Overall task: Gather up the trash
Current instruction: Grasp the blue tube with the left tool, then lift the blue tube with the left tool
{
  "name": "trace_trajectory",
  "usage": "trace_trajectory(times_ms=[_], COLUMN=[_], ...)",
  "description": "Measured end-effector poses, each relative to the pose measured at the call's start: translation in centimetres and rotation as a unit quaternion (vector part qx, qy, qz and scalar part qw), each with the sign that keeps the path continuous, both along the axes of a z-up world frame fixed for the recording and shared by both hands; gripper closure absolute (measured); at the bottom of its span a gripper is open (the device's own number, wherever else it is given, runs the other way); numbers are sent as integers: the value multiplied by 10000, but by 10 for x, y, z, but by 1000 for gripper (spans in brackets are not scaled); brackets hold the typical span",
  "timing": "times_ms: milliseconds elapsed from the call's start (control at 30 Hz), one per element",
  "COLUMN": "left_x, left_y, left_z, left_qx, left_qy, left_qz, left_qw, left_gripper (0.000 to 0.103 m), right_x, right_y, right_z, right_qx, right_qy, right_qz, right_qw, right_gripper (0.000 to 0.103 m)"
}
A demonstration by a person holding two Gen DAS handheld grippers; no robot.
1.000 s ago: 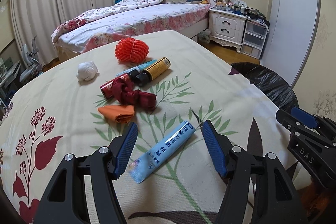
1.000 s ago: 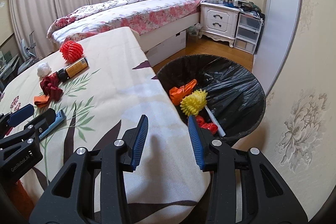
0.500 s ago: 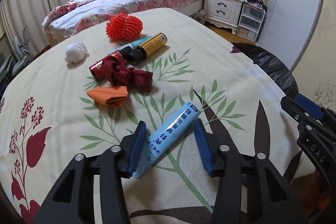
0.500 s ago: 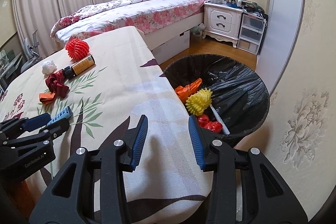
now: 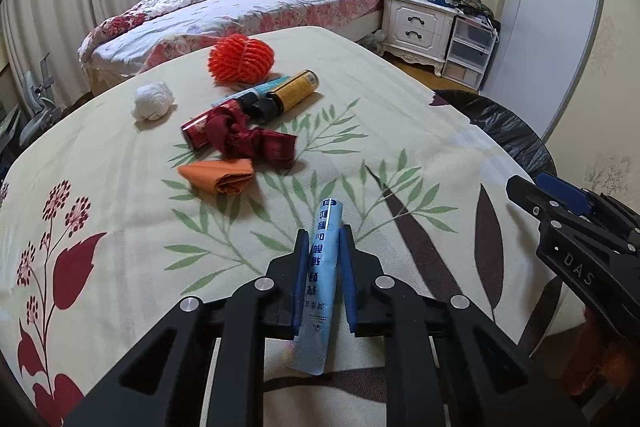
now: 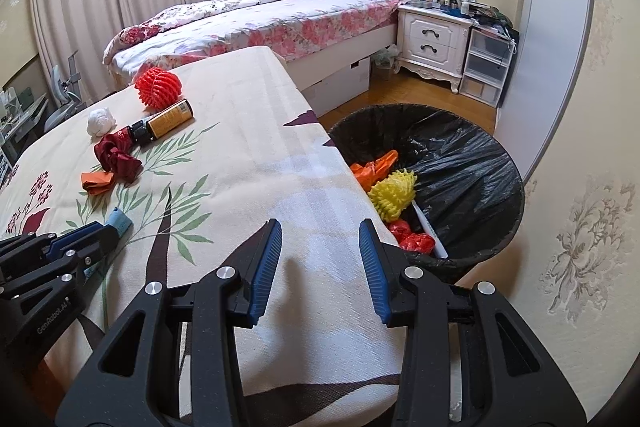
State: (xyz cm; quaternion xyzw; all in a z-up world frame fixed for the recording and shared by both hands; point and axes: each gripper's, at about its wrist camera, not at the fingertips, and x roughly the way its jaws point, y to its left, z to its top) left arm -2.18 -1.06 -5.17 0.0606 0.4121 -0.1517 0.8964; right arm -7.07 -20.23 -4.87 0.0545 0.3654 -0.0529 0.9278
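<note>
Pale blue and glossy, the flattened tube (image 5: 326, 269) is lying on the cream cloth of the worktop (image 5: 400, 115), its crimped tail pointing toward the camera. The left claw (image 5: 324, 241) is pinching it, ribbed blue pads pressing its two long sides. A second ago those pads were standing wide on either side of the tube, which lay slanted; now it is running straight along the fingers. From the right wrist view only the tube's far tip is showing past the left claw's black frame.

Farther up the cloth a loose cluster is sitting: a spiky orange-red foam net (image 5: 241, 59), a crumpled white paper ball (image 5: 153, 101), a yellow-labelled bottle with a black cap (image 5: 286, 97), a dark red knotted rag (image 5: 250, 139) draped over a red can whose label is too covered to read, and a folded orange wrapper (image 5: 220, 177). A teal tube is mostly hiding behind the bottle.

The right claw (image 6: 320, 259) is hovering over the worktop's edge with its pads spread and nothing between them, unchanged from before. Beside it the black-lined bin (image 6: 472, 163) is holding a yellow foam net (image 6: 392, 193), orange plastic and red scraps, partly cut off by the worktop's edge.
</note>
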Motion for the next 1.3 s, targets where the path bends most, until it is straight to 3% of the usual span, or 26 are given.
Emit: trace_trajectory(times_ms=[567, 1300], left_x=[8, 20], left_y=[70, 184], left_z=[7, 5], left_qx=[-173, -317], left_qy=[-87, -115], left_qz=[903, 2040], left_qw=[9957, 9784], left_gripper=[88, 88], right_x=[22, 60], right_y=[48, 166], right_z=[9, 14], right_qx=[-113, -160], right_qy=[-34, 171], right_qz=[617, 1873], right_qw=[9980, 9820], right_gripper=[64, 63])
